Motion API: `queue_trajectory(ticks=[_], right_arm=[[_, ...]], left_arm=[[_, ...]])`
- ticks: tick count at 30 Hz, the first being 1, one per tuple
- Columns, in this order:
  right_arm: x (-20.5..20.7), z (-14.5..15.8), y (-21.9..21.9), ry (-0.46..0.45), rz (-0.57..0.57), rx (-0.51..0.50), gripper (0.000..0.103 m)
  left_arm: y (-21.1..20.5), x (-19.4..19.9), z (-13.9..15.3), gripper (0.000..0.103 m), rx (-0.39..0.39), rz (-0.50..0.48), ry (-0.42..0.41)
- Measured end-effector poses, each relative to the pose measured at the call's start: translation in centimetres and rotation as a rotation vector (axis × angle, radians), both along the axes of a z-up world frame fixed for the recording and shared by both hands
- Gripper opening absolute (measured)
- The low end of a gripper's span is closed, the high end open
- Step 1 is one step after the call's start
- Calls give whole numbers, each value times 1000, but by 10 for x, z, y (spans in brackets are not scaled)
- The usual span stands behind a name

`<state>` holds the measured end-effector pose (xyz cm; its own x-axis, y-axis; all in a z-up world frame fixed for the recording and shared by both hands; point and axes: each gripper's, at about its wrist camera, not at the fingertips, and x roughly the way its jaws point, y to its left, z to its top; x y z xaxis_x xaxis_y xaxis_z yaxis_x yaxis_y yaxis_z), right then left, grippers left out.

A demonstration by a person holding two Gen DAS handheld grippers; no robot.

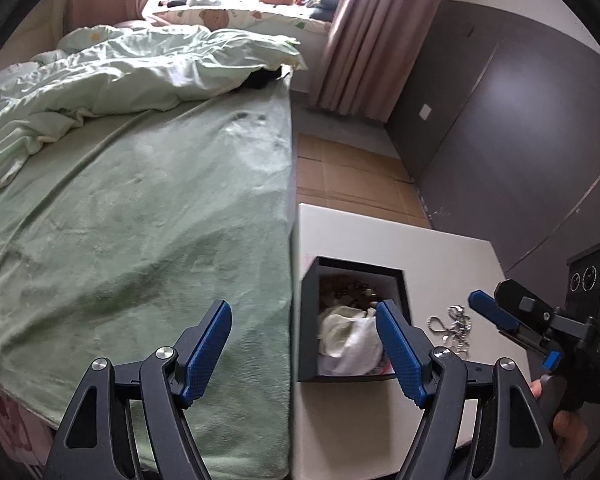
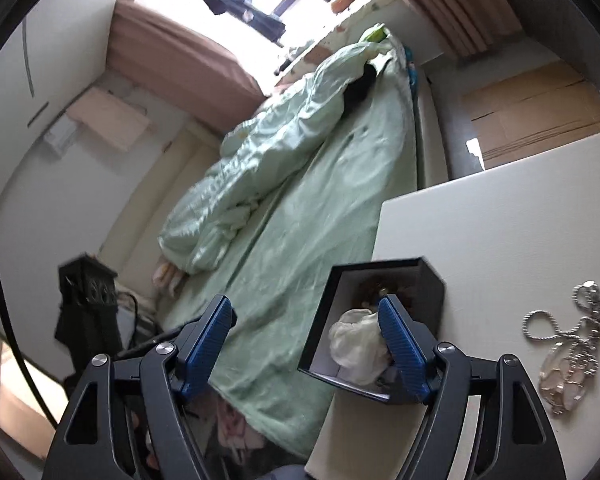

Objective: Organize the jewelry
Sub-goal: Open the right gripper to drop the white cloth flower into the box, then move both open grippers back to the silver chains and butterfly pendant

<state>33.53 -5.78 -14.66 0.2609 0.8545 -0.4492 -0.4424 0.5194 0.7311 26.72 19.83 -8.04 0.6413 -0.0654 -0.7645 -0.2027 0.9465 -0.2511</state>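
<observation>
A black open box (image 1: 312, 320) stands on a white table (image 1: 440, 248) beside the bed. It holds a crumpled white cloth (image 1: 352, 340) and some beaded jewelry (image 1: 356, 288) at its far end. A pile of silver chains (image 1: 454, 328) lies on the table right of the box. My left gripper (image 1: 304, 344) is open and empty, above the box's left edge. My right gripper (image 2: 306, 340) is open and empty; it also shows at the right in the left wrist view (image 1: 496, 316), above the table. The right wrist view shows the box (image 2: 432, 280), the cloth (image 2: 356, 344) and the chains (image 2: 568, 340).
A bed with a green blanket (image 1: 140, 208) and a rumpled duvet (image 1: 120, 72) fills the left. Flattened cardboard (image 1: 348, 176) lies on the floor beyond the table. A dark grey wardrobe (image 1: 520, 120) stands at the right, with curtains (image 1: 364, 40) by the window.
</observation>
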Motion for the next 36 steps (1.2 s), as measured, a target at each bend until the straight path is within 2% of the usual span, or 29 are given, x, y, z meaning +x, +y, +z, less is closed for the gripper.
queue_trajectory(ticks=[5, 10, 13, 17, 21, 23, 25, 30, 33, 36], right_arm=[[-10, 6, -41, -33, -91, -62, 76], [-16, 17, -81, -79, -158, -113, 76], [-22, 21, -101, -121, -215, -199, 76], [-25, 24, -124, -121, -251, -226, 76], [-31, 32, -136, -152, -247, -248, 76], [-33, 30, -142, -137, -238, -261, 81], [-35, 27, -150, -113, -246, -269, 94], [-41, 34, -166, -98, -294, -273, 103], [-44, 32, -175, -83, -311, -280, 103], [-43, 22, -186, -42, -320, -289, 103]], left_arm=[[-25, -6, 11, 75, 21, -36, -58], [-62, -12, 21, 75, 74, -82, -126], [-81, -15, 22, 75, 64, -135, -144], [-104, -15, 22, 75, 75, -162, -151], [-120, -13, 19, 75, 51, -181, -134], [-129, -11, 17, 75, 49, -198, -124], [-140, -7, 13, 75, 50, -217, -96], [-166, 0, 1, 75, 29, -263, -19], [-181, 8, -4, 75, 32, -288, 28], [-189, 16, -9, 75, 19, -300, 36]])
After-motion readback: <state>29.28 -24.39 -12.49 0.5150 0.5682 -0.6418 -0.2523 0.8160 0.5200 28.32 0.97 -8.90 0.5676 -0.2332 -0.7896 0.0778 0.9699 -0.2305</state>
